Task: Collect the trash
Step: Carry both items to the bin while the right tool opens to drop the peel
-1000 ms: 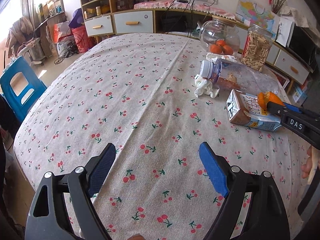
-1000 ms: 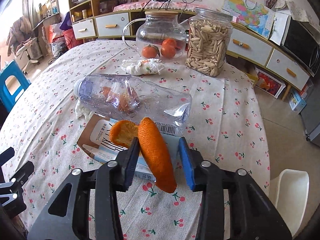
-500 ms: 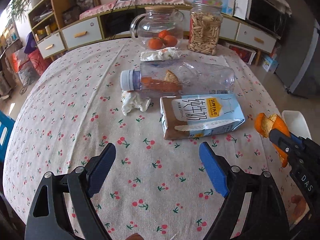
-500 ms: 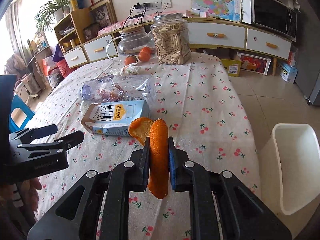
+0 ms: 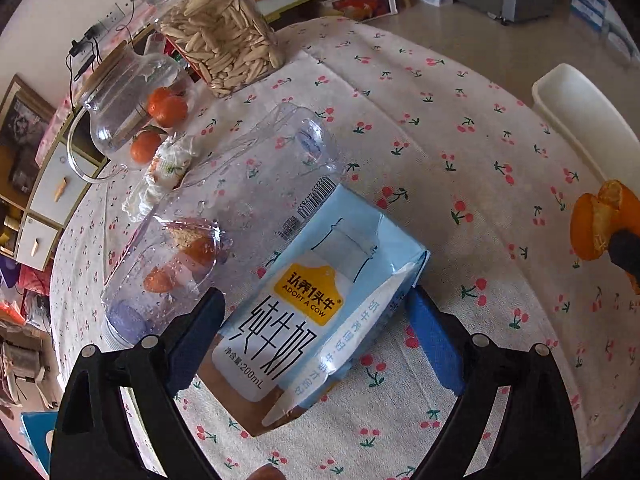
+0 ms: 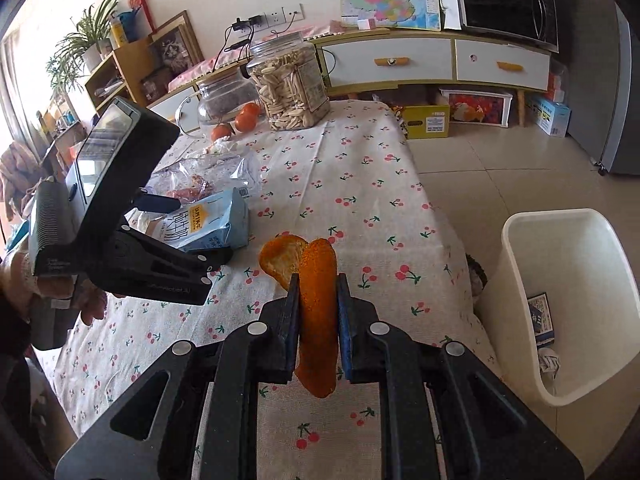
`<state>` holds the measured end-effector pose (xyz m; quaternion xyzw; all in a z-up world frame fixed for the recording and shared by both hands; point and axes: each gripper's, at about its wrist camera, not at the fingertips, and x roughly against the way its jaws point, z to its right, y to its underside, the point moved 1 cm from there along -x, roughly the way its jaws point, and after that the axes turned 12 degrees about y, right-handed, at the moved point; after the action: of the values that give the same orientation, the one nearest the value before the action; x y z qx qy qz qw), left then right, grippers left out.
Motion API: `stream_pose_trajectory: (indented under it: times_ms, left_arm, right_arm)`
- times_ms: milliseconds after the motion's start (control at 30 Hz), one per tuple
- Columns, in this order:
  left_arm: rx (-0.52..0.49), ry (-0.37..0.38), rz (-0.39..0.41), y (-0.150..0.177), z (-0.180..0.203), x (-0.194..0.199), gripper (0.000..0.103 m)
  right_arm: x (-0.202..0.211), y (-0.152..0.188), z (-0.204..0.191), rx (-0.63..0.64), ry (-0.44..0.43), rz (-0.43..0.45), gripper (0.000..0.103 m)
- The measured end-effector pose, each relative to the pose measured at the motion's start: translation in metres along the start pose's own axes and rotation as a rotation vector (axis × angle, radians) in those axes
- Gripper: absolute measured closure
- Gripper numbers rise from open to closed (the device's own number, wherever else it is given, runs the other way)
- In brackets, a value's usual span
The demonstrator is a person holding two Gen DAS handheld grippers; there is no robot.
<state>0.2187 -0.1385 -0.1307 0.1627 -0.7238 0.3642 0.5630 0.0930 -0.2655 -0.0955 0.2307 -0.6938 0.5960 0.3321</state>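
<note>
Right gripper (image 6: 318,312): blue pads clamped together on a curled strip of orange peel (image 6: 316,296), which stands upright between them above the near part of the table.
Left gripper (image 5: 316,340): its jaws have just been opening and stand wide apart, one on each side of the carton, pads not pressing on it.
Pale blue milk carton (image 5: 320,304): lies flat on its side on the cloth, black Chinese lettering and a yellow label facing up, toward the near edge.
Clear plastic bottle (image 5: 224,220): lies on its side touching the carton's far side, with bits of peel inside.
Crumpled white tissue (image 5: 164,172): just beyond the bottle, toward the far edge.
Glass teapot (image 5: 128,108): near the far edge, with small oranges beside it.
Clear jar of pale seeds (image 5: 220,32): stands upright at the far edge, next to the teapot.
Table with cherry-print cloth (image 6: 360,184): carries all of these.
White plastic bin (image 6: 560,304): on the floor just off the table's right edge, some scraps at its bottom.
</note>
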Motion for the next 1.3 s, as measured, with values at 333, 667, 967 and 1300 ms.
stream_pose_trajectory:
  times_ms: [333, 667, 967, 1300]
  left_arm:
    - [0.297, 0.071, 0.138, 0.036, -0.013, 0.028, 0.040]
    - [0.626, 0.025, 0.258, 0.123, -0.015, 0.067, 0.041]
    - [0.711, -0.144, 0.370, 0.172, 0.001, 0.105, 0.041]
    - [0.729, -0.218, 0.464, 0.186, 0.016, 0.129, 0.041]
  right_arm:
    - [0.010, 0.002, 0.001, -0.023, -0.005, 0.019, 0.087]
    - [0.030, 0.016, -0.028, 0.016, -0.036, 0.047, 0.087]
    - [0.048, 0.032, -0.052, 0.071, -0.039, 0.080, 0.087]
    - [0.060, 0.036, -0.056, 0.085, -0.030, 0.112, 0.087]
